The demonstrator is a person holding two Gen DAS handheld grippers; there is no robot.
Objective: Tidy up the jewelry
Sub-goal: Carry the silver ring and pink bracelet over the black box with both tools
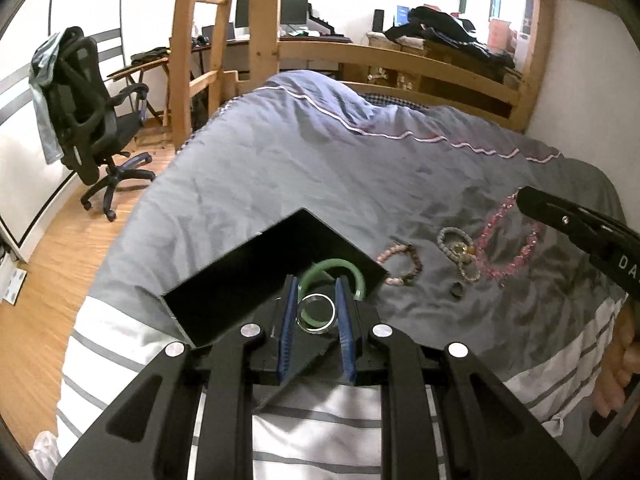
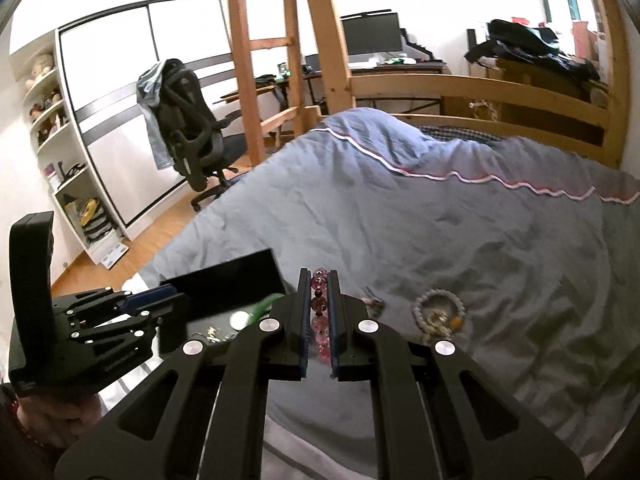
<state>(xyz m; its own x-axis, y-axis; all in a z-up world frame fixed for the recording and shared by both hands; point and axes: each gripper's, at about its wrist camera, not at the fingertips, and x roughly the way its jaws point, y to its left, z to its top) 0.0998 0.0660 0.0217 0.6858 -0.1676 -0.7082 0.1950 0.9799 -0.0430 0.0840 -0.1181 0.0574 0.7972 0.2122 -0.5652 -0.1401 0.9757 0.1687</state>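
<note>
While the left hand-held gripper [image 1: 317, 309] hovers over the black box [image 1: 240, 276] low in the frame centre, its jaws stand apart around a small pale-green ring [image 1: 315, 313]; I cannot tell if they touch it. A green bangle [image 1: 320, 272] already lies in the box. The right hand-held gripper [image 2: 319, 312] is clamped on the pink bead necklace [image 2: 319, 304]. Right of the box, a pink-brown bracelet [image 1: 402, 264], a grey bead bracelet [image 1: 456, 242] and a dark ring [image 1: 456, 290] are left on the bed [image 1: 320, 168], so I judge the task about half done.
</note>
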